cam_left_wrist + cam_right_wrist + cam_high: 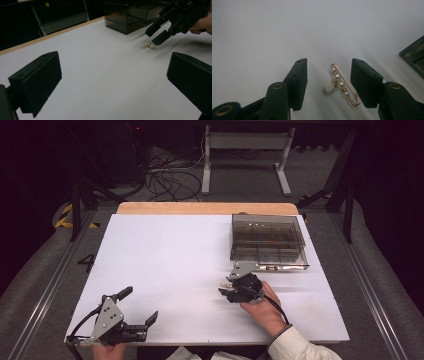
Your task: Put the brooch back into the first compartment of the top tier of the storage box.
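Overall, the white surface (165, 270) carried a smoky transparent compartment box (267, 240) at its far right, lid down. The left tongs (141, 309) sat at the near left corner of the surface, jaws spread wide with nothing between them, held by the left hand (107, 351). The right tongs (223, 287) hovered just in front of the box, tipped down toward the surface, held in the right hand (262, 307). Their jaws were partly open, straddling a gold pin brooch (342, 85) strung with pearls, one beaded ball dangling; the brooch lay flat on the surface, closer to one jaw, contact not discernible.
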